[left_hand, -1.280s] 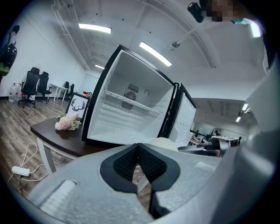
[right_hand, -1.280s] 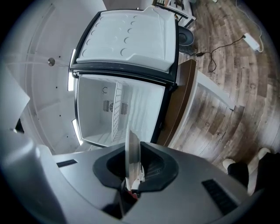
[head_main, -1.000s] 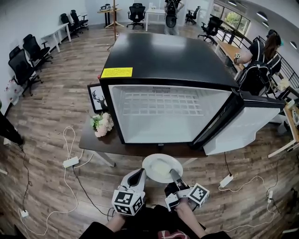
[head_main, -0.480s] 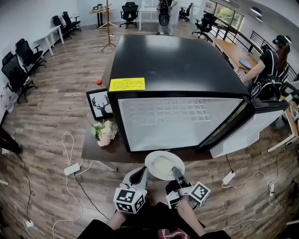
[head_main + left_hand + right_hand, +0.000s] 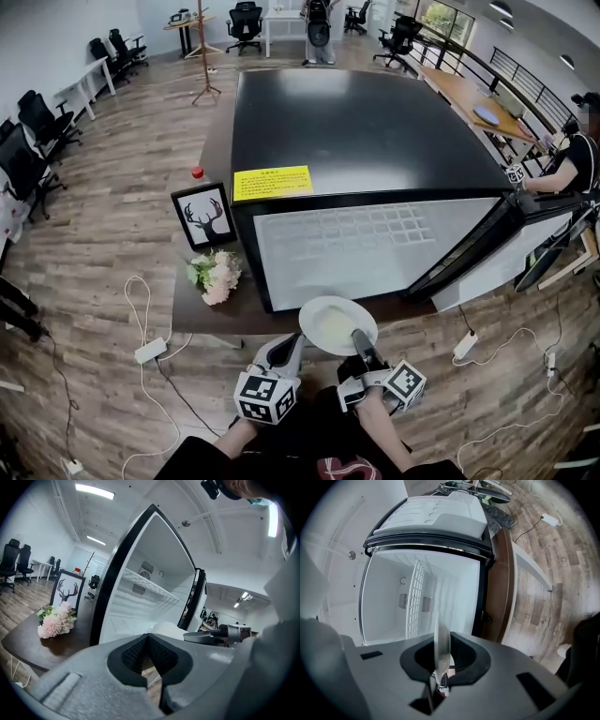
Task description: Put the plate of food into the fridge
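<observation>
Right tool (image 5: 440,670): clamped on the near rim of the plate (image 5: 330,322), which is seen edge-on between the pads.
Left tool (image 5: 149,648): pressed together, nothing held; kept just left of the plate, apart from it.
Plate: held level, with pale food (image 5: 336,328) on top; round, reaching from the right tool toward the fridge (image 5: 361,131).
Place: outside the fridge, before its open front, over the near edge of the tabletop (image 5: 202,314).
Door (image 5: 487,246): swung open to the right.
</observation>
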